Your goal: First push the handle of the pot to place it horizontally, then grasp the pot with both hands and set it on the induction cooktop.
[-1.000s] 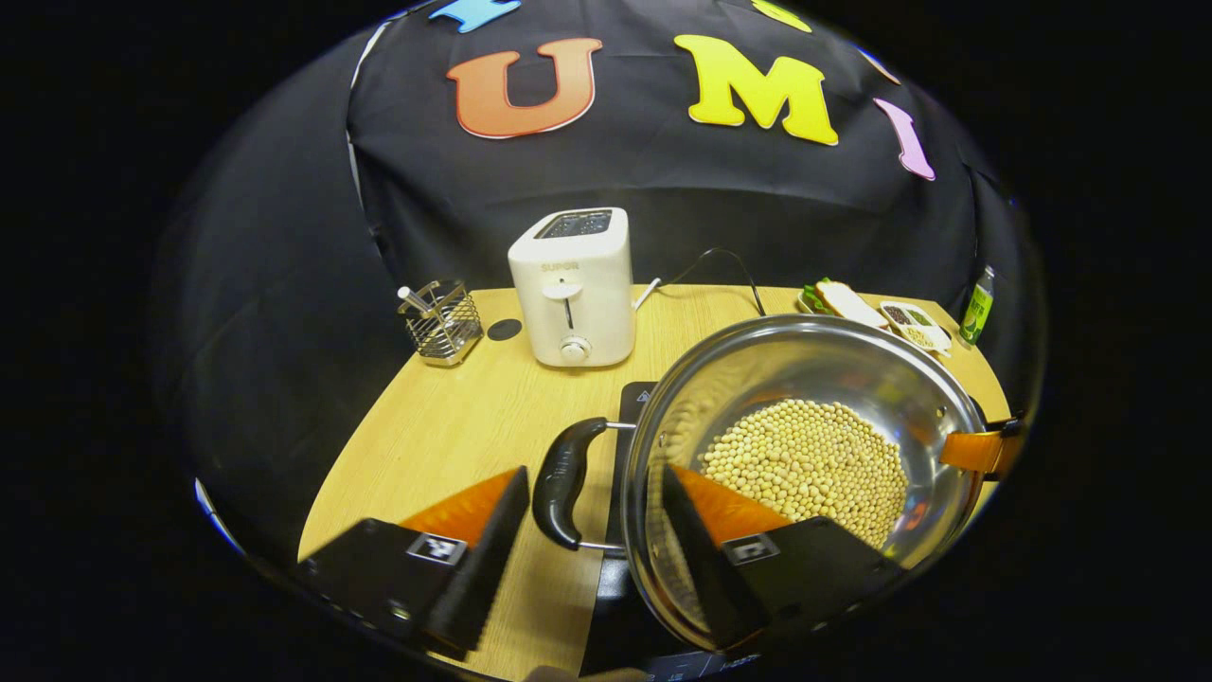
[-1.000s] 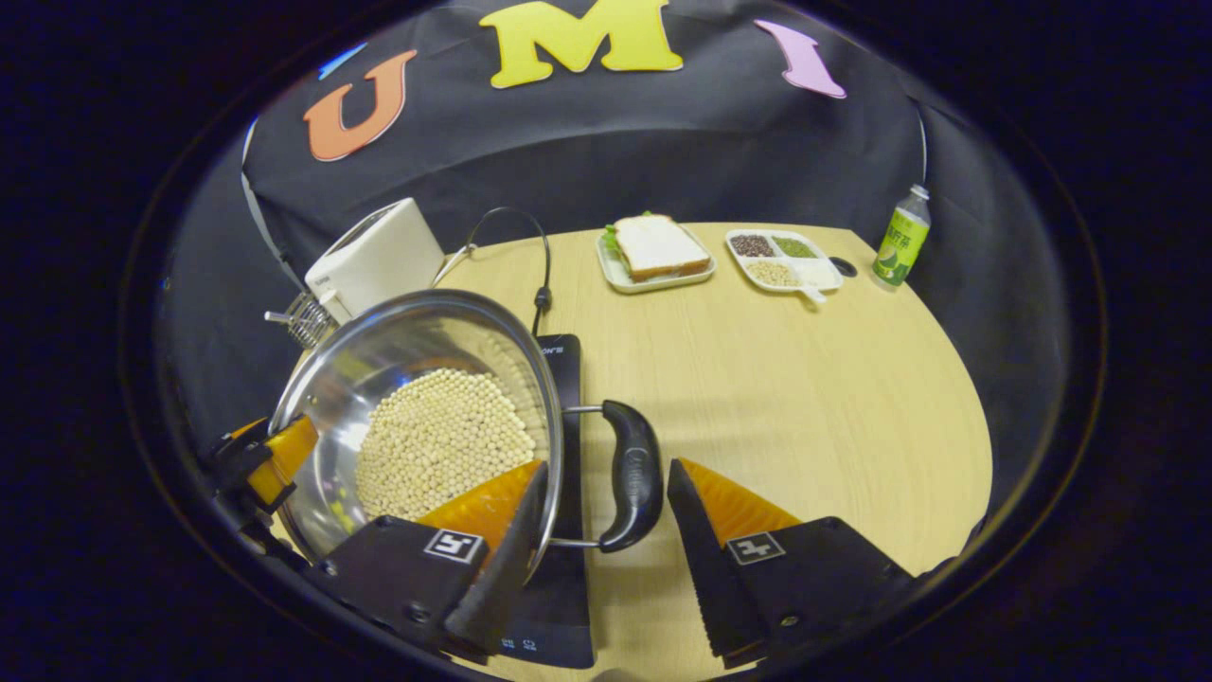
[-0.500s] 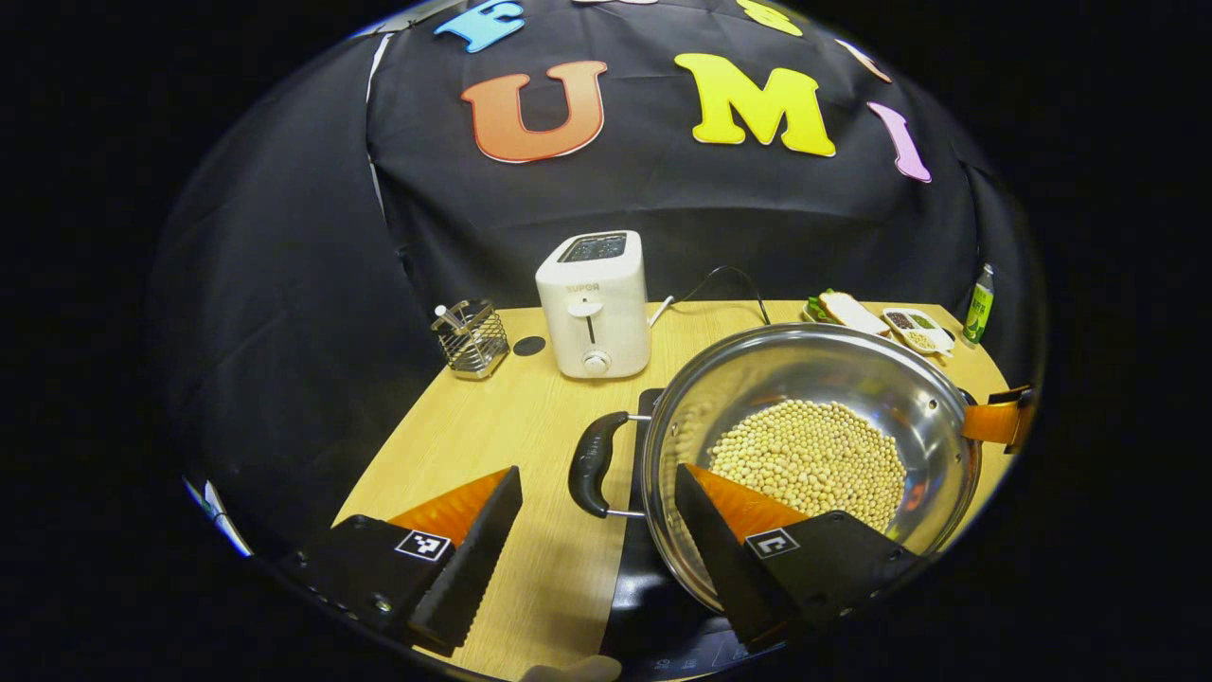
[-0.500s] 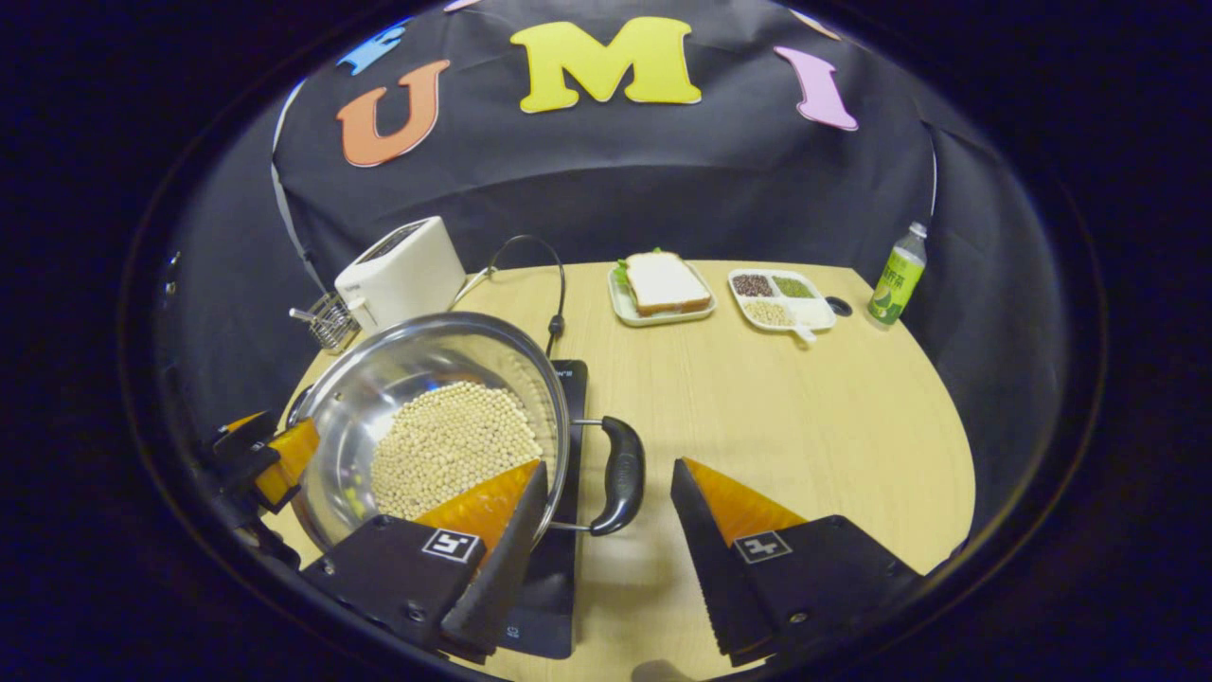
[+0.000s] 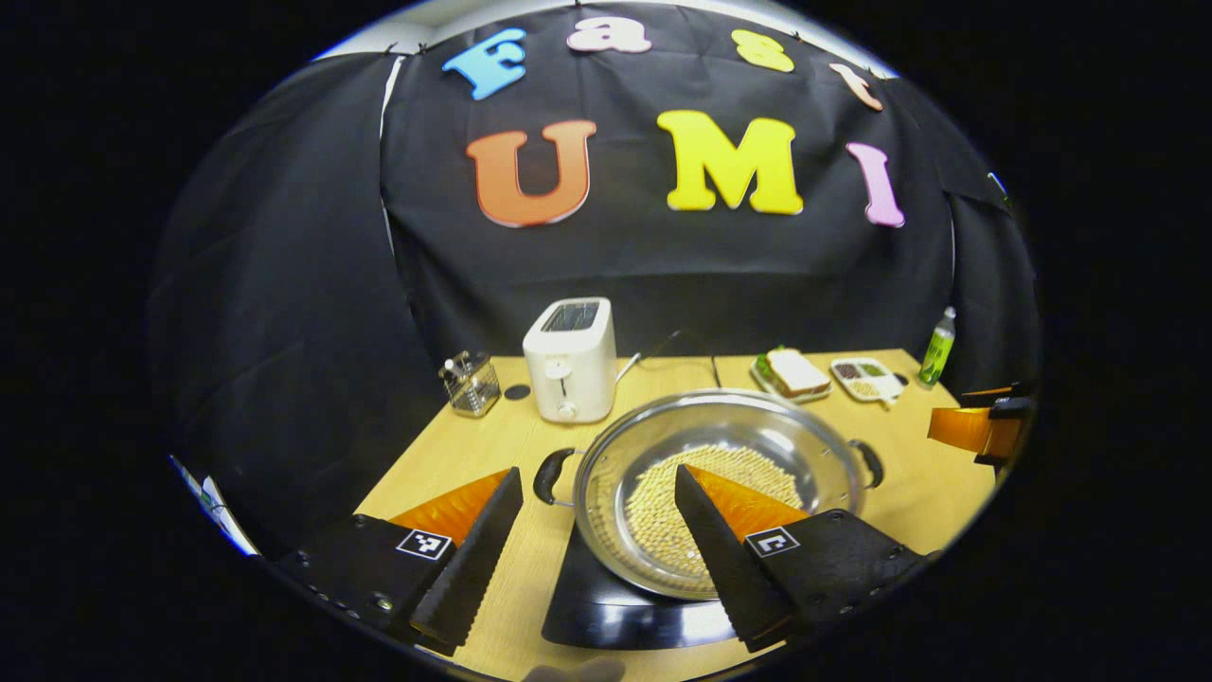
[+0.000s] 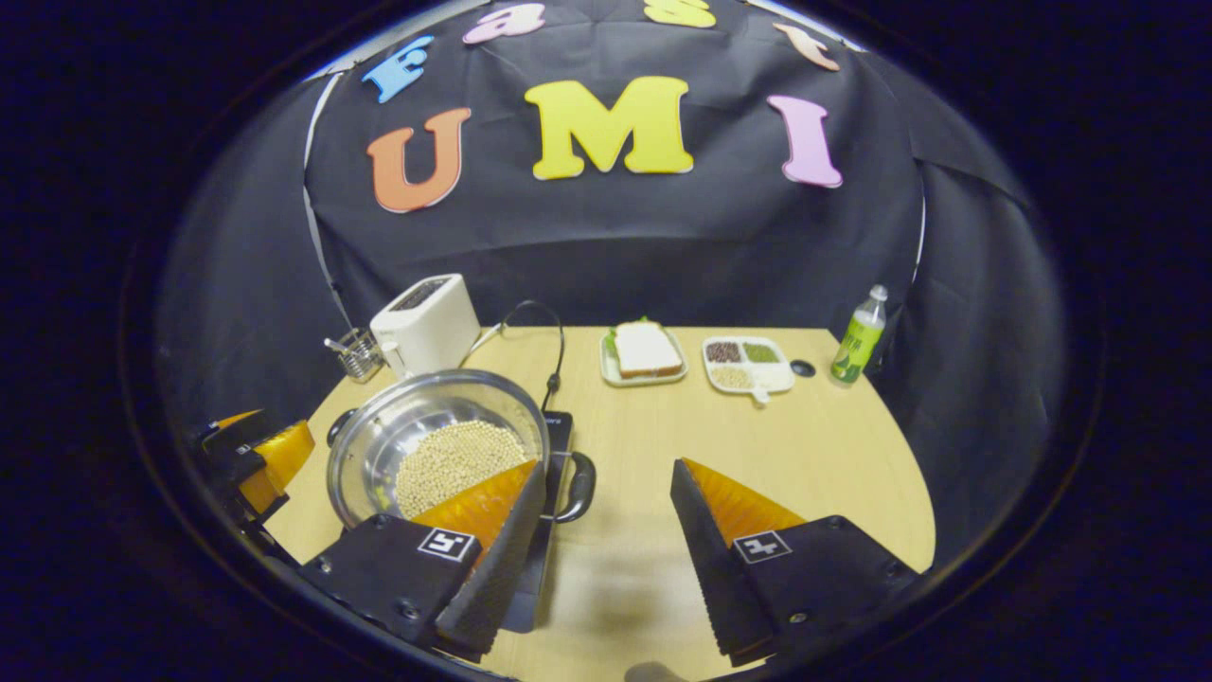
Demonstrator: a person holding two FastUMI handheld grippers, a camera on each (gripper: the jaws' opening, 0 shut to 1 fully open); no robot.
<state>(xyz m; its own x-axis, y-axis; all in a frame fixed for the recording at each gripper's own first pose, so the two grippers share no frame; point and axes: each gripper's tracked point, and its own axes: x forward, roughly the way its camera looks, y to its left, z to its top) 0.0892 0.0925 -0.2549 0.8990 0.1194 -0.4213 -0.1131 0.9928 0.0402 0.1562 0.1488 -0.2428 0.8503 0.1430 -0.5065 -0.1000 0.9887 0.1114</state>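
Now we have pulled both grippers up and away from the pot [image 5: 720,493]; a second ago its two black handles sat between our fingers, and now the left gripper [image 5: 597,540] and the right gripper [image 6: 606,540] hang well clear with fingers spread wide and nothing in them; the pot looks smaller and lower in both views than it did. We judge from this that the pot has been let go and the placing is done; it rests on the black cooktop [image 5: 615,616], its handles out to either side, roughly level; in the right gripper view the same pot [image 6: 440,445] covers most of the cooktop [image 6: 559,426], whose cord runs off toward the back of the table [image 6: 805,455].

The pot holds a layer of pale beans [image 5: 653,493] spread over its bottom. Farther back, a plate [image 6: 644,365] carries a sandwich; beside it a divided tray [image 6: 753,365] holds dark, green and pale grains in separate sections; a wire basket [image 5: 471,384] stands left of the toaster [image 5: 568,369], with something thin poking out that we cannot make out; a green bottle [image 6: 857,336] stands at the far right.
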